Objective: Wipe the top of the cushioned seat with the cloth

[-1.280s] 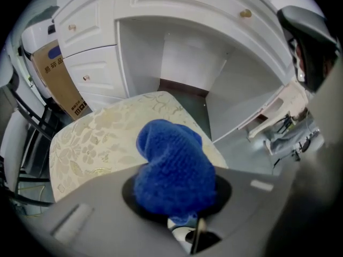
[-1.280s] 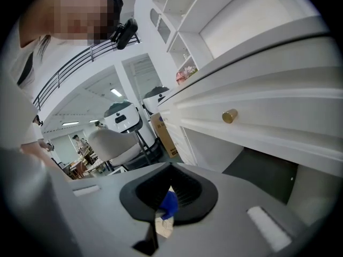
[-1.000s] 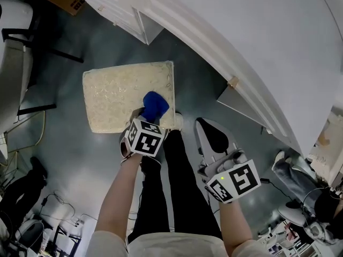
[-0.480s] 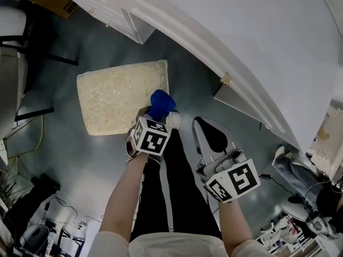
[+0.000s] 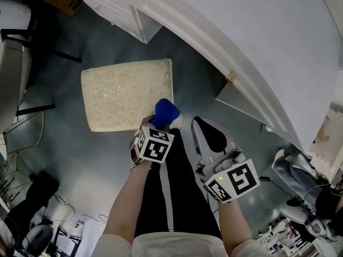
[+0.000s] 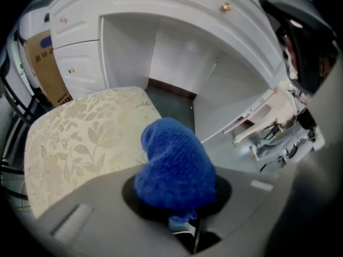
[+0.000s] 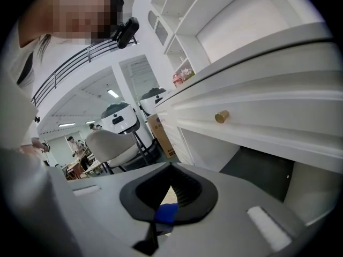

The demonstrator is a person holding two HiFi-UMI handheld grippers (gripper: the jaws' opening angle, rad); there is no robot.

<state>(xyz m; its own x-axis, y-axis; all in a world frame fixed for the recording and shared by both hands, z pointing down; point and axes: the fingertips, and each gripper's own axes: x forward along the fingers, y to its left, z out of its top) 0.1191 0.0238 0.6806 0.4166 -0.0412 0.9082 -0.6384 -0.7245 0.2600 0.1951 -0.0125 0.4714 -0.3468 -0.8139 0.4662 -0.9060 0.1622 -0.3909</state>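
Dark floor [image 5: 80,143] underfoot, and I'm standing right up against the job. Nearest to me on the right is my right gripper [image 7: 171,194]. Its jaws are pretty much closed on nothing, and it's just held out to the side, so I reckon it's parked there to keep clear of the wiping.

A bit farther out, my left gripper [image 6: 178,203] has its jaws clamped on the cloth [image 6: 174,165]. It's a blue knitted thing, bunched into a fat wad that sticks out past the tips. That makes sense to me, because the soft bit meets the fabric instead of the plastic.

Right now the wad sits at the near right corner of the seat [image 5: 123,92], the cream one with the leaf pattern. I can't tell if it's actually pressing down or just hovering over the edge. Most of the top lies to the left and farther off.

Beyond that are the white cabinets [image 5: 115,7] along the far side.
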